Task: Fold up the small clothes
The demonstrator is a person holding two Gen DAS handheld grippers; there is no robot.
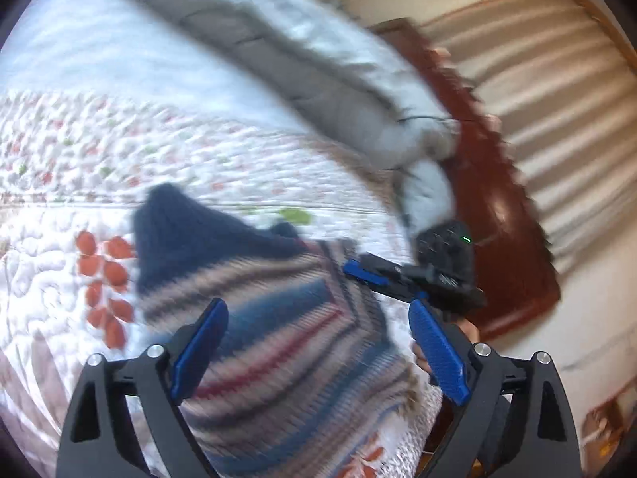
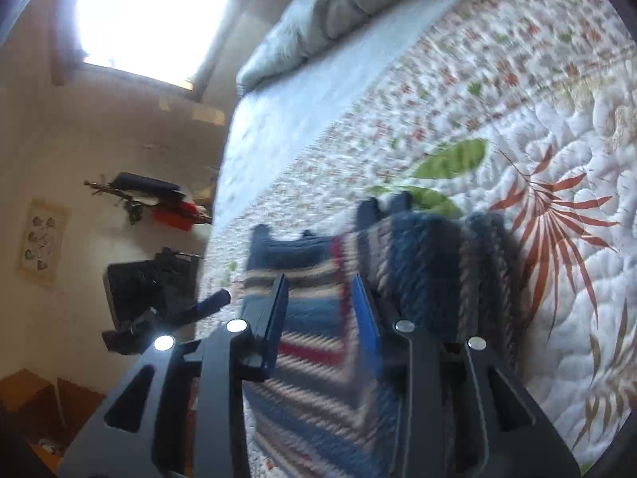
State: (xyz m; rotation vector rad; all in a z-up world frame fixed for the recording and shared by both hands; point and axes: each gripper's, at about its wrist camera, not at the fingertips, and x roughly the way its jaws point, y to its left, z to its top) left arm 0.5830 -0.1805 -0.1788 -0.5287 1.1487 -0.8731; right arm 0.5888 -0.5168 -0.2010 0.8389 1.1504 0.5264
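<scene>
A striped knit sweater [image 1: 274, 342], with blue, tan and red bands and a navy part at its far end, lies on the floral quilt [image 1: 99, 183]. My left gripper [image 1: 318, 342] is open above it, blue pads wide apart. My right gripper [image 1: 378, 279] shows at the sweater's right edge in the left wrist view. In the right wrist view the right gripper [image 2: 318, 310] hovers over the sweater [image 2: 318, 334] with its jaws partly open and nothing between them. A fold of the sweater [image 2: 450, 263] is bunched up on its right.
Grey pillows [image 1: 318, 55] lie at the head of the bed, with a brown wooden headboard [image 1: 493, 183] behind. A wall, window and shelf [image 2: 159, 199] lie past the bed's left edge. The quilt [image 2: 517, 119] stretches beyond the sweater.
</scene>
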